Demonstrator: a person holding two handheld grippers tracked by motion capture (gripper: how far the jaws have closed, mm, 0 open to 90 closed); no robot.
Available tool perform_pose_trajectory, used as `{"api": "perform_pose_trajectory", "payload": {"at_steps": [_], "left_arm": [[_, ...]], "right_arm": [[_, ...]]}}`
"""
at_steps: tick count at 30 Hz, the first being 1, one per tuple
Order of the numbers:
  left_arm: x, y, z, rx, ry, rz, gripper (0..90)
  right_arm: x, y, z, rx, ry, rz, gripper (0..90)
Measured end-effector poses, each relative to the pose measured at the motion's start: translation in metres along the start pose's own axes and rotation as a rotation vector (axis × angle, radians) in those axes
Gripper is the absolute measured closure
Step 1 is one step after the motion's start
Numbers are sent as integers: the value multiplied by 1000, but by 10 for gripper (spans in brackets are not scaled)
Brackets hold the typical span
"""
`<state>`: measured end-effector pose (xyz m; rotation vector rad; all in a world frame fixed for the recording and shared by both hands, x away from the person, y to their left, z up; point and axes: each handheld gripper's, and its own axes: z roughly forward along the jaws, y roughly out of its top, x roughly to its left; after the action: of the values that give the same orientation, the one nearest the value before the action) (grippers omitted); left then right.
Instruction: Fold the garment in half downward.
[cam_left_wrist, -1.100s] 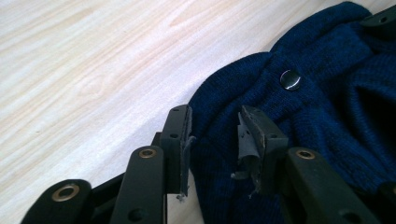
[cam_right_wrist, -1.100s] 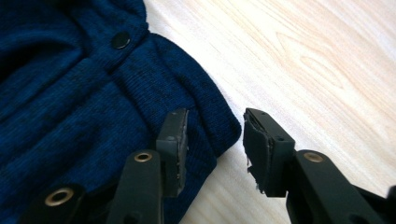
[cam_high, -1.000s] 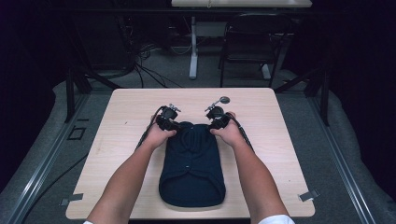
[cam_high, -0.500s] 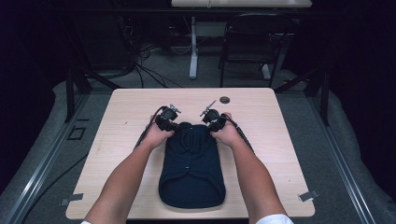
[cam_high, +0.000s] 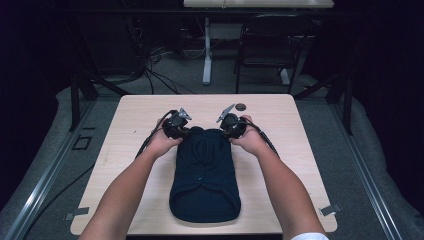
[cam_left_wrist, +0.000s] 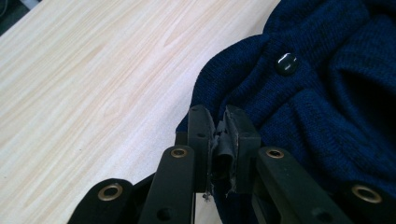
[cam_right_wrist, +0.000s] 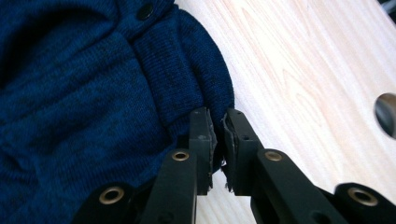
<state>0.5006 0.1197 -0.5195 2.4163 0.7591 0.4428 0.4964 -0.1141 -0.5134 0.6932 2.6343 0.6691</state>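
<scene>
We see a dark blue knitted sweater (cam_high: 205, 175) lying folded lengthwise down the middle of the light wooden table (cam_high: 125, 125), its near end rounded toward the person and its far end bunched between the two hands. The left gripper (cam_high: 176, 125) sits at the far left corner of the garment and the right gripper (cam_high: 232, 124) at the far right corner.

In the left gripper view the jaws are pressed together on a fold of the knit edge, just below a small dark button (cam_left_wrist: 286, 63). In the right gripper view the jaws are also nearly together, and they pinch the rim of the garment beside the bare wood.

Compared with a second ago, both pairs of jaws have just been closing, with sweater fabric between them. Both hands now sit slightly higher, and the far edge of the garment looks gathered up a little where it lay flatter before. A small round dark disc (cam_high: 241, 106) rests on the table beyond the right gripper, where it was earlier.
</scene>
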Motion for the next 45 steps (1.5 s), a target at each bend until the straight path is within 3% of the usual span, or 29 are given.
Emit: {"api": "perform_pose_trajectory", "payload": {"at_steps": [3, 6, 11, 26, 38, 45], "left_arm": [[-2, 5, -6, 3, 16, 34, 819], [-1, 9, -14, -9, 36, 43, 819], [-1, 19, -27, -35, 73, 72, 819], [8, 47, -59, -116, 146, 85, 820], [11, 57, -74, -150, 152, 74, 820], [13, 67, -88, -182, 200, 94, 820]], "right_arm": [[3, 3, -7, 7, -18, -40, 822], [6, 8, -14, 8, -42, -74, 823], [5, 15, -29, -12, -82, -93, 823], [-9, 35, -67, -105, -179, -85, 824], [-12, 43, -83, -146, -216, -78, 824], [-12, 49, -92, -178, -248, -85, 823]]}}
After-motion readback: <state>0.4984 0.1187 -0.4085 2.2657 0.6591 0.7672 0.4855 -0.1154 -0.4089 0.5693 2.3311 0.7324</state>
